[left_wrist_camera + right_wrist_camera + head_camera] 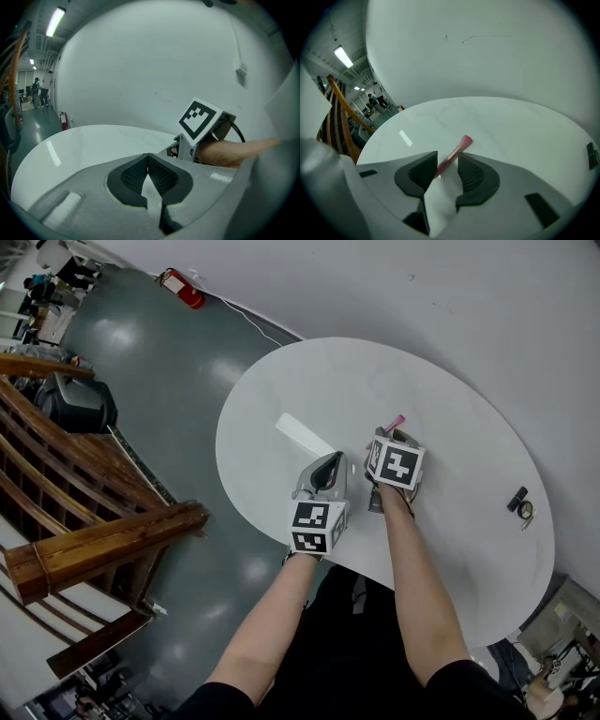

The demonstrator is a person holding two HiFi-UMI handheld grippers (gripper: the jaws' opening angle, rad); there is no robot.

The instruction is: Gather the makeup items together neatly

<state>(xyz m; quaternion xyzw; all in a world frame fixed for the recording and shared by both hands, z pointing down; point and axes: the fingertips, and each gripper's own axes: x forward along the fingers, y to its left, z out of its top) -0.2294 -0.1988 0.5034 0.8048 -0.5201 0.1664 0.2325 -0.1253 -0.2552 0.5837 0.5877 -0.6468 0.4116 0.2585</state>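
Pink makeup stick (458, 146) lies on the round white table (511, 126) between the parted jaws of your right gripper (447, 161), ungripped, its long axis pointing away from you. Dark makeup items (518, 500) sit well apart to the right, nearer that hand. Your left gripper (148, 158) is closed and empty.

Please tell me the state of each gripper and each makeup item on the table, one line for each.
left gripper: shut, nothing between its jaws.
right gripper: open, jaws on either side of the pink stick.
pink stick: lying on the white table, not clamped.
small black items: lying near the table's edge, apart from the pink stick.
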